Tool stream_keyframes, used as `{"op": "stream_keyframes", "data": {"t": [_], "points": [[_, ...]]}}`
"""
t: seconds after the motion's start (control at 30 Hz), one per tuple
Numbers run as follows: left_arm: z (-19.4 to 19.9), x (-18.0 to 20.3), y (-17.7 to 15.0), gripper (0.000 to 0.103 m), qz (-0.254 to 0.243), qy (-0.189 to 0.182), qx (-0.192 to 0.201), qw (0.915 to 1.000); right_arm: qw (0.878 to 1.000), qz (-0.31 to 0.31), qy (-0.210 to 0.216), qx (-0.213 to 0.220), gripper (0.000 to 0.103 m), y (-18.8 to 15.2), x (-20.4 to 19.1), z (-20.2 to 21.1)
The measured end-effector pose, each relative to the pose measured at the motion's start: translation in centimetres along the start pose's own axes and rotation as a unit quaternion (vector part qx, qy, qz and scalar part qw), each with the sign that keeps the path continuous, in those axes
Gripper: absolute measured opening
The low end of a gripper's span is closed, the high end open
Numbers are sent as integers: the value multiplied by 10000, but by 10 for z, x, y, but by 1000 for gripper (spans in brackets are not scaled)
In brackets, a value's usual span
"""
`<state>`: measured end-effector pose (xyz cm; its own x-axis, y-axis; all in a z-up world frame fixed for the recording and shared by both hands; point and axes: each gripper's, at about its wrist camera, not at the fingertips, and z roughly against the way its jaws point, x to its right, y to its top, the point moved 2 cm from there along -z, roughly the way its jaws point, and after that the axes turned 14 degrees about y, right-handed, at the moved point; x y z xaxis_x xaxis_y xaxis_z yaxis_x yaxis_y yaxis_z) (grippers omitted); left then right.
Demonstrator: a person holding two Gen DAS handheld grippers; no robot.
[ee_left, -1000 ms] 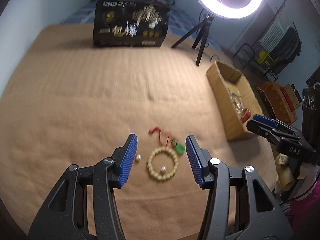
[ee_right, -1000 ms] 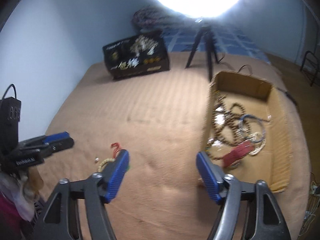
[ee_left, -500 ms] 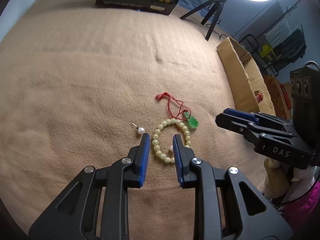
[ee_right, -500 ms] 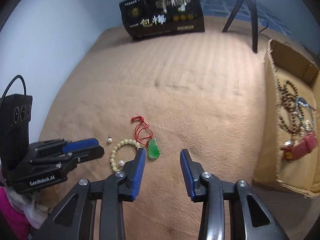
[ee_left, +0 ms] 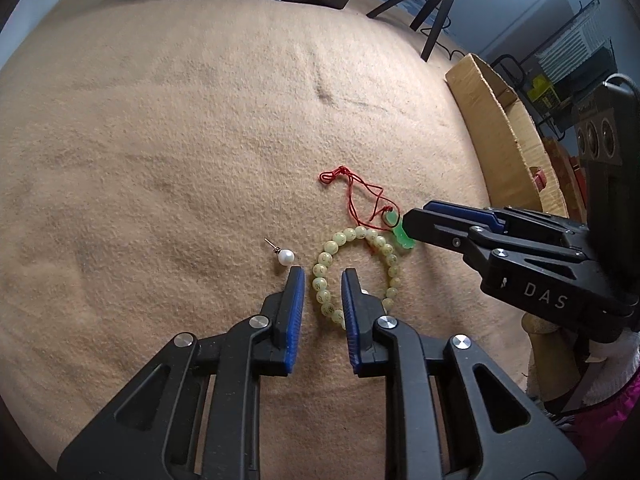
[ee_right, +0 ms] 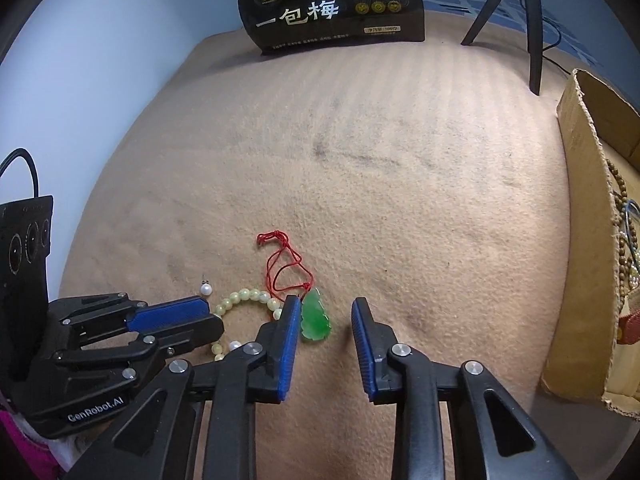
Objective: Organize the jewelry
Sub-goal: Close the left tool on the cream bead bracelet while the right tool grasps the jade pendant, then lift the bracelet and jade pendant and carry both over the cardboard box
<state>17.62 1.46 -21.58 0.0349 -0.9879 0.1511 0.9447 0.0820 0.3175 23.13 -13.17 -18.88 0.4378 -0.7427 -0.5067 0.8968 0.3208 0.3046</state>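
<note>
A pale bead bracelet (ee_left: 357, 268) lies on the tan blanket, also in the right wrist view (ee_right: 240, 300). My left gripper (ee_left: 322, 276) is low over it, its jaws narrowed around the bracelet's left arc with a gap still showing. A green jade pendant (ee_right: 315, 316) on a red cord (ee_right: 284, 266) lies between the open jaws of my right gripper (ee_right: 325, 309). In the left wrist view the pendant (ee_left: 401, 236) is partly hidden by that gripper. A pearl stud (ee_left: 285, 257) lies just left of the bracelet. A second pearl (ee_right: 235, 345) sits inside the ring.
A cardboard box (ee_right: 588, 184) holding several bead strings stands at the right, also in the left wrist view (ee_left: 496, 120). A black printed box (ee_right: 332, 4) and a ring-light tripod (ee_right: 528, 12) stand at the blanket's far edge.
Both grippers have come down closer to the blanket and narrowed their jaws. The left now straddles the bracelet's arc and the right straddles the jade pendant.
</note>
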Motion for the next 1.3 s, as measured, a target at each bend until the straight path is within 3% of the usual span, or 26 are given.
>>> {"op": "stream_keyframes", "data": {"t": [0.57, 0.8, 1.3], "points": [[-9, 3, 1, 10, -138, 173, -48, 9997, 9994, 166, -250, -172, 21, 7, -6, -23], [-11, 3, 2, 8, -152, 206, -6, 9997, 9982, 327, -463, -190, 12, 8, -12, -31], [18, 1, 4, 7, 113, -293, 196, 9993, 9988, 256, -381, 178, 12, 7, -12, 2]]}}
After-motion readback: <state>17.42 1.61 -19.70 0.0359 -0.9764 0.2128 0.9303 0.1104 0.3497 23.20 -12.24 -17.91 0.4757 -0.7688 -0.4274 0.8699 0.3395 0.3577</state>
